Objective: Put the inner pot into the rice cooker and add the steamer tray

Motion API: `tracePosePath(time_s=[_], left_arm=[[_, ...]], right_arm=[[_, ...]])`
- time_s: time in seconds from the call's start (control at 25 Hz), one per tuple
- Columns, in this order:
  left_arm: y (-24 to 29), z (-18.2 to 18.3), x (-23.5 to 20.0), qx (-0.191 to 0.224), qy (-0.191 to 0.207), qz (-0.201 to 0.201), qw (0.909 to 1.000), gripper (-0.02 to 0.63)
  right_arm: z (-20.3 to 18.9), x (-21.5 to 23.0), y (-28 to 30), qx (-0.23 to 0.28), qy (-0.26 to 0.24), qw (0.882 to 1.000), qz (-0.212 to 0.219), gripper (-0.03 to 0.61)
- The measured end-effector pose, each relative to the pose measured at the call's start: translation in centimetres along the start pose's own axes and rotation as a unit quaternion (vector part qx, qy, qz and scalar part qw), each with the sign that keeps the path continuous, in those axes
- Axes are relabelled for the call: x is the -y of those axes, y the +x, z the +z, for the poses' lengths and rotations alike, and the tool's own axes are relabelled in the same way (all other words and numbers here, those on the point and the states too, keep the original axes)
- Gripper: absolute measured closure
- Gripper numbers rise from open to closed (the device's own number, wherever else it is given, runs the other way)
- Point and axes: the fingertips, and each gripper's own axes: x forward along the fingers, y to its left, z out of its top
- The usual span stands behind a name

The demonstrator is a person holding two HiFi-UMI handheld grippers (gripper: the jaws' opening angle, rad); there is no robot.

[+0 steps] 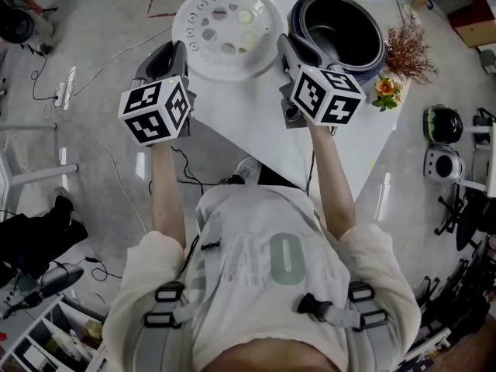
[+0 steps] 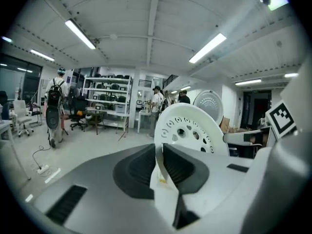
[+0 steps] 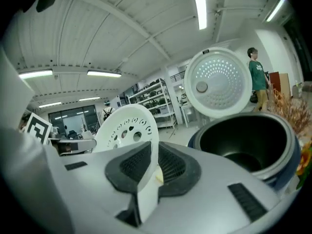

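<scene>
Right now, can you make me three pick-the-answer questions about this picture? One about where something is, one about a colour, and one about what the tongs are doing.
1. Where is the inner pot?
A. Inside the rice cooker
B. On the floor
C. On a shelf

2. What colour is the steamer tray?
A. Red
B. White
C. Green

3. What are the left tongs and right tongs doing?
A. Both are open and empty
B. Both are shut on the tray's edge
C. Both are shut on the pot

Answers:
1 A: the dark pot sits down in the open cooker.
2 B: the tray with holes is plain white.
3 B: each gripper view shows the tray's rim pinched between the pads.
</scene>
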Motion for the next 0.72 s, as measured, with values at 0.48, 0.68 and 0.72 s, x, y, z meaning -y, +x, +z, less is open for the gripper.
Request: tracePosePath(time_s=[0.48,0.68,0.72], left_arm=[[1.4,14.6,8.6,0.129,0.068,-0.093,0.9849,0.551],[4.2,15.9,13.5,0.122,0.091,-0.144,0.9779,0.551],[4.9,15.8,14.5,0.118,0.094,-0.153,0.9767,0.551]], right_arm=[[14.4,3.0,-7.1,0.136,-0.068,0.986,-0.074,0.522],[15.3,7.1,-9.7,0.128,-0.07,0.981,-0.126,0.517],[15.2,8.0,-10.2,0.123,-0.068,0.981,-0.137,0.517]])
